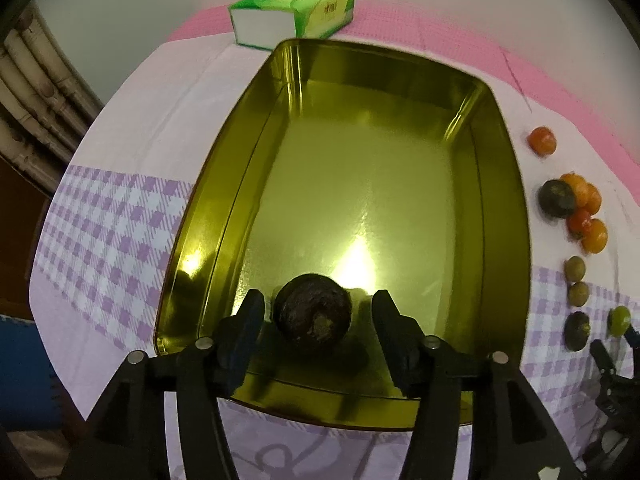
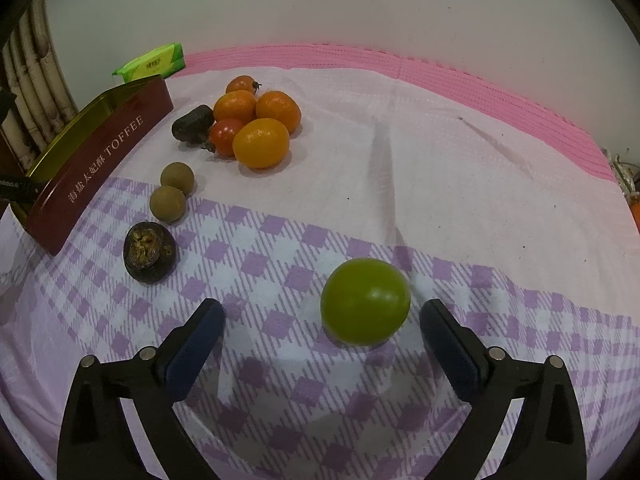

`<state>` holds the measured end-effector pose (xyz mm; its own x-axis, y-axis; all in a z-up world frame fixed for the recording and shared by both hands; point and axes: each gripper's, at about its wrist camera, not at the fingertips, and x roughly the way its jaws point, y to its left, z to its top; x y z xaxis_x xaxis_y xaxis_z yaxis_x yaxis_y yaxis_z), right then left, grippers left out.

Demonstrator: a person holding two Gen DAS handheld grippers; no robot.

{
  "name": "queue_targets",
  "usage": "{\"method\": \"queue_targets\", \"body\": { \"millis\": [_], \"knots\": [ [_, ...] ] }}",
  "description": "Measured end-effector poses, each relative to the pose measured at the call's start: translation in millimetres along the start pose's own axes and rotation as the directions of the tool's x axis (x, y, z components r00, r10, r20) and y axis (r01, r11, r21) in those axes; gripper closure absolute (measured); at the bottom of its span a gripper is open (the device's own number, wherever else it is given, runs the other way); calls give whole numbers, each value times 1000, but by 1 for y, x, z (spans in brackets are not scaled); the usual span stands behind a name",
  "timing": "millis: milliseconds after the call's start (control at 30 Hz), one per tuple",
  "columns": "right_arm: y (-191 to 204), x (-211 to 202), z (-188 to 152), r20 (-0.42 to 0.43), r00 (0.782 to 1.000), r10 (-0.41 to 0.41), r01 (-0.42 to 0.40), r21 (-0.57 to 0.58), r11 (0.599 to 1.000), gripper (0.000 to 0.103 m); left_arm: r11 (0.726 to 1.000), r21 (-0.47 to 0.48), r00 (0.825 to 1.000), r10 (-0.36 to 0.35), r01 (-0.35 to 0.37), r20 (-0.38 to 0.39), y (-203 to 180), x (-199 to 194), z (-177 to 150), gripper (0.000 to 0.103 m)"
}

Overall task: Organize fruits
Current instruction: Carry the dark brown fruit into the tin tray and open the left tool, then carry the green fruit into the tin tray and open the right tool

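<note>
My left gripper (image 1: 318,304) is open over the near end of a gold tin box (image 1: 508,208). A dark wrinkled fruit (image 1: 314,314) lies in the box between the fingers, with gaps on both sides. My right gripper (image 2: 322,322) is open low over the checked cloth, with a green round fruit (image 2: 366,306) between its fingers, nearer the right one, not touching. More fruit lies beyond: a dark mangosteen (image 2: 150,252), two brown longans (image 2: 172,192), and a cluster of oranges and tomatoes (image 2: 256,124) with another dark fruit (image 2: 192,122).
The box's red side reads TOFFEE (image 2: 100,160) at the left of the right wrist view. A green tissue pack (image 1: 292,12) lies behind the box. A pink mat (image 2: 440,68) covers the table's far part, against a white wall.
</note>
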<state>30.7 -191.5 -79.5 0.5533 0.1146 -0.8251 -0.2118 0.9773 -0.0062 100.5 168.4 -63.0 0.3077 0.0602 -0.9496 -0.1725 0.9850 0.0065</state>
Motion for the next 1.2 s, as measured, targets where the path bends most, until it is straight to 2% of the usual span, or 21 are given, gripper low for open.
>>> {"method": "queue_targets", "body": {
  "millis": [67, 167, 267, 367, 433, 567, 800, 967, 1067, 1200],
  "knots": [
    [0, 1, 1, 2, 1000, 4, -4, 2, 1000, 4, 1000, -11, 1000, -21, 21, 10, 2, -5, 0, 48],
    [-5, -1, 1, 11, 999, 37, -37, 37, 999, 4, 998, -34, 998, -45, 47, 37, 7, -18, 0, 39],
    [-16, -4, 0, 19, 998, 55, -57, 93, 994, 4, 997, -51, 995, -57, 61, 78, 15, -34, -2, 37],
    [-20, -4, -1, 11, 999, 42, -43, 120, 992, 4, 992, -88, 988, -76, 88, 132, 26, -53, -7, 25],
    [-21, -4, -2, 0, 1000, 23, -23, 121, 992, 4, 990, -105, 983, -79, 97, 164, 33, -65, -12, 24],
    [-21, -4, -2, -13, 1000, 9, -8, 125, 992, 4, 988, -118, 978, -77, 101, 196, 43, -78, -22, 13],
    [-21, -4, -3, -41, 999, -27, 32, 126, 991, 4, 983, -159, 978, -65, 97, 197, 55, -82, -31, 13],
    [-21, -7, -1, -37, 999, -38, 42, 128, 991, 9, 969, -236, 984, -38, 79, 171, 76, -78, -39, 13],
    [-21, -14, -1, -24, 999, -39, 41, 123, 992, 13, 949, -300, 987, -50, 95, 154, 90, -74, -42, 13],
    [-16, -19, 0, -11, 999, -34, 35, 107, 994, 20, 943, -322, 987, -33, 82, 154, 93, -73, -42, 13]
  ]
}}
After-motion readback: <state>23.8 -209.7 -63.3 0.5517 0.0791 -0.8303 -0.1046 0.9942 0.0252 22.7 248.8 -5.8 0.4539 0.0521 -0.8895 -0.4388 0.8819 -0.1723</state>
